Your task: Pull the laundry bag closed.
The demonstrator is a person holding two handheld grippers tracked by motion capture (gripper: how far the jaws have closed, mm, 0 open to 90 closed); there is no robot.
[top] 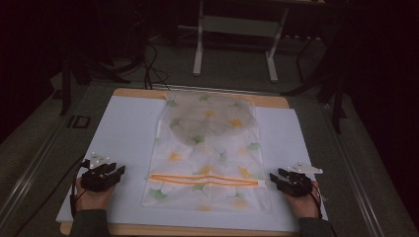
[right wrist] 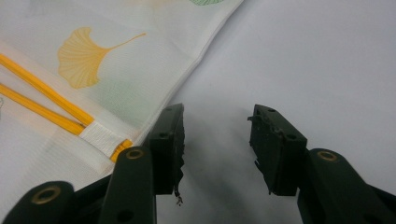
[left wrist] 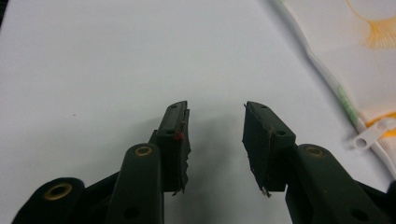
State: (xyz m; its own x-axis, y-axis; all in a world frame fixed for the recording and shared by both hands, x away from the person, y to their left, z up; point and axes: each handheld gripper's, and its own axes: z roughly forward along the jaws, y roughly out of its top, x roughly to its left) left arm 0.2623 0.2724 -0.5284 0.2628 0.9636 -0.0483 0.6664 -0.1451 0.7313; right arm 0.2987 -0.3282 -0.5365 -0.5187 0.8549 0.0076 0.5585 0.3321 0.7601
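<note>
A white mesh bag (top: 207, 153) printed with green and yellow leaves lies flat on the white mat (top: 123, 123). An orange zipper (top: 205, 179) crosses it near the front, and something round and grey shows through its far half. My left gripper (top: 120, 170) rests on the mat left of the bag, open, nothing between its jaws. In the left gripper view the gripper (left wrist: 215, 123) faces bare mat, with the bag's edge (left wrist: 327, 77) and a white zipper pull (left wrist: 369, 136) at right. My right gripper (top: 272, 178) sits open just right of the bag's zipper end (right wrist: 105, 140).
The mat covers a wooden tabletop (top: 197, 94) whose edge shows at the back. Beyond it stand a white table frame (top: 234, 44) and dark cables on the floor. Bare mat lies on both sides of the bag.
</note>
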